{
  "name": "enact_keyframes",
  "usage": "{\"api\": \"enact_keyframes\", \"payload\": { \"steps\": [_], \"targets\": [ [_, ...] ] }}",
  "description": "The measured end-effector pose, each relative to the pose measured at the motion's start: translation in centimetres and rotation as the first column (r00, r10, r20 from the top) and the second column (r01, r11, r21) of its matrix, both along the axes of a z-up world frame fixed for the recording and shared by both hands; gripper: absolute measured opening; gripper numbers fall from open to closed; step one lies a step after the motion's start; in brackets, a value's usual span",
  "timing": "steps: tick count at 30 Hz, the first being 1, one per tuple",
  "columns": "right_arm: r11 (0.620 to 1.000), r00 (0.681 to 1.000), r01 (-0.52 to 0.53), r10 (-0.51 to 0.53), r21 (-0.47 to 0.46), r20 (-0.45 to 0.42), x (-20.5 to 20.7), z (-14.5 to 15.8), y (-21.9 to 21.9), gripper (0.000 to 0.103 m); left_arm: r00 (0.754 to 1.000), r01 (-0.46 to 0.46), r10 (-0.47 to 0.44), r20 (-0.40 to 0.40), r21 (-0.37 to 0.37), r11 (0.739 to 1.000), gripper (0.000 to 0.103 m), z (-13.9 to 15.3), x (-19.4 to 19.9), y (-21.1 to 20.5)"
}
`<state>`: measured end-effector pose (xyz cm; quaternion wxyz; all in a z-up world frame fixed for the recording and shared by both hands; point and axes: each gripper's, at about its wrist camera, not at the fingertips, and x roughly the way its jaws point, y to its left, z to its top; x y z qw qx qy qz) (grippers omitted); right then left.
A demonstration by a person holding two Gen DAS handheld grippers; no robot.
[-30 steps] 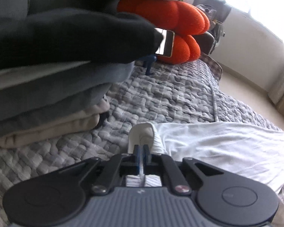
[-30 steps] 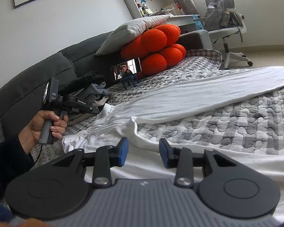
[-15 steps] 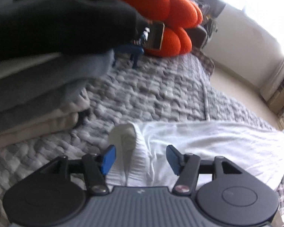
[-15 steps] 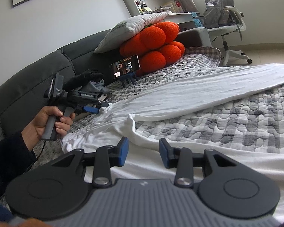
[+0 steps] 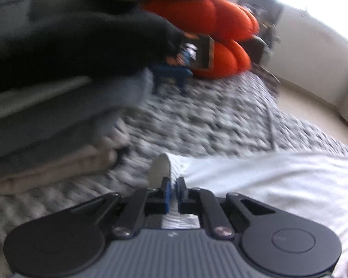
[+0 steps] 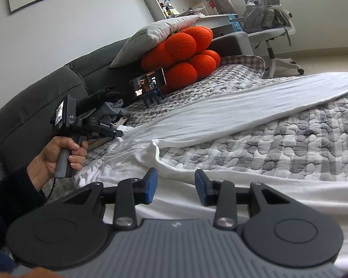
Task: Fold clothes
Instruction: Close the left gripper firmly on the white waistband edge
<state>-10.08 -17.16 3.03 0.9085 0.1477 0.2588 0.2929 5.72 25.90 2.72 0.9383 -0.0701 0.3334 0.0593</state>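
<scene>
White trousers (image 6: 220,113) lie spread across the quilted bed cover, one leg stretching to the far right. Their elastic waistband (image 6: 97,162) faces the person's hand at the left. My left gripper (image 5: 171,185) is at the waistband's corner, its jaws closing tight with a fold of the white cloth (image 5: 266,180) pinched between the blue pads. In the right wrist view the left gripper (image 6: 118,134) sits low at that same corner. My right gripper (image 6: 175,185) hovers open over the near part of the trousers, with nothing pressed between its pads.
A stack of folded clothes (image 5: 58,92) sits just left of the left gripper against the grey sofa back (image 6: 34,106). Behind stand a phone on a blue stand (image 6: 148,85), orange cushions (image 6: 185,55) and a pillow (image 6: 155,32). An office chair (image 6: 271,23) stands beyond the quilt (image 6: 290,153).
My left gripper opened wide over the waistband, shifted a little, then shut again on the white cloth. The right gripper has stayed as it was.
</scene>
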Motion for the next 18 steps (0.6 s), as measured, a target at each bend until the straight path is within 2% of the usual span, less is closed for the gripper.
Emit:
{"api": "enact_keyframes", "payload": {
  "steps": [6, 10, 13, 16, 18],
  "targets": [
    [1.000, 1.000, 0.005, -0.005, 0.009, 0.013, 0.0, 0.4, 0.2, 0.040, 0.997, -0.073, 0.073, 0.018, 0.013, 0.997, 0.004, 0.4, 0.7, 0.7],
    [1.000, 1.000, 0.016, -0.016, 0.025, 0.010, -0.4, 0.2, -0.1, 0.040, 0.992, -0.122, 0.122, -0.021, 0.006, 0.993, 0.005, -0.9, 1.3, 1.0],
    [1.000, 1.000, 0.020, -0.020, 0.022, -0.001, -0.5, -0.1, -0.2, 0.040, 0.990, -0.133, 0.134, -0.031, 0.037, 0.990, 0.006, -2.1, 1.5, 0.5],
    [0.999, 1.000, 0.026, -0.026, 0.021, -0.004, -0.7, -0.1, -0.5, 0.040, 0.992, -0.120, 0.123, -0.014, 0.123, 0.985, 0.009, -2.3, 1.4, -0.9],
    [0.999, 1.000, 0.030, -0.029, 0.023, -0.004, -0.9, 0.0, -0.7, 0.040, 0.993, -0.117, 0.121, -0.018, 0.136, 0.984, 0.012, -2.2, 1.4, -1.1]
  ]
}}
